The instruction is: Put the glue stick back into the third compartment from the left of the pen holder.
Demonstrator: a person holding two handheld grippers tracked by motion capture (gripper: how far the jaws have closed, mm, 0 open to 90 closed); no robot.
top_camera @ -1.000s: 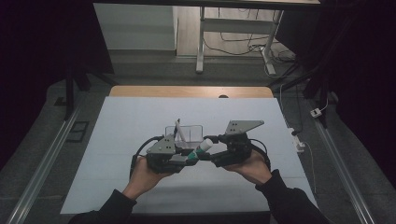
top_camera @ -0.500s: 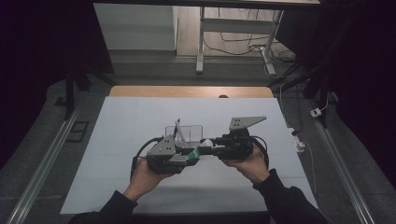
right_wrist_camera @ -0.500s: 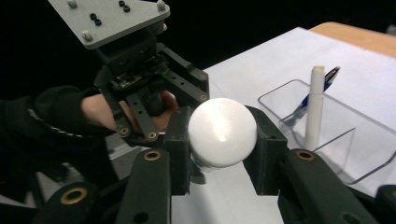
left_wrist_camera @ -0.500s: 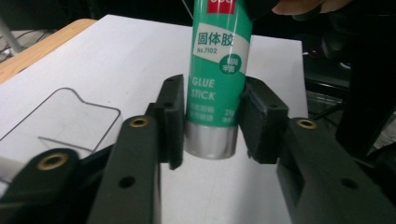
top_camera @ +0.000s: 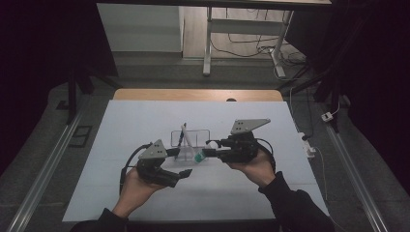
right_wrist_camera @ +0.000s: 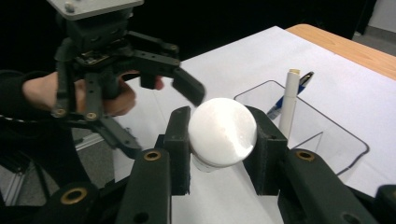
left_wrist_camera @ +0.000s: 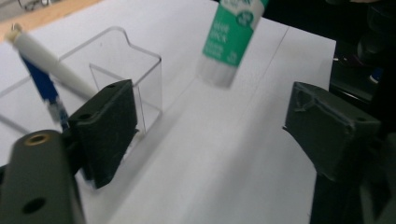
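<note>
High view, right gripper [top_camera: 209, 151]: the person's right hand holds it over the middle of the white sheet [top_camera: 145, 116]; its jaws are clamped on the glue stick [top_camera: 200, 154].
High view, glue stick: hangs tilted from the right jaws, green end lowest, in front of the clear holder [top_camera: 191, 140] and just above the sheet.
High view, left gripper [top_camera: 186, 173]: nearer the sheet's front edge, left of the stick, jaws spread with nothing between them; they have just been opening.
High view, holder: stands mid-sheet with a white pen [top_camera: 185, 135] and a blue pen [top_camera: 177, 141] leaning inside.
Left gripper view, jaws: stand wide apart over bare sheet [left_wrist_camera: 224, 163], gripping nothing.
Left gripper view, glue stick [left_wrist_camera: 231, 39]: green and white, up ahead between the jaws' lines, clear of both pads.
Left gripper view, holder [left_wrist_camera: 126, 65]: just behind the left-hand jaw, white pen [left_wrist_camera: 51, 60] and blue pen [left_wrist_camera: 44, 91] in it.
Right gripper view, glue stick [right_wrist_camera: 222, 130]: its round white end faces the camera, pinched between both pads.
Right gripper view, left gripper [right_wrist_camera: 184, 95]: at upper left, beyond the stick, gaping and empty.
Right gripper view, holder [right_wrist_camera: 322, 135]: to the right on the sheet, pens upright within.
</note>
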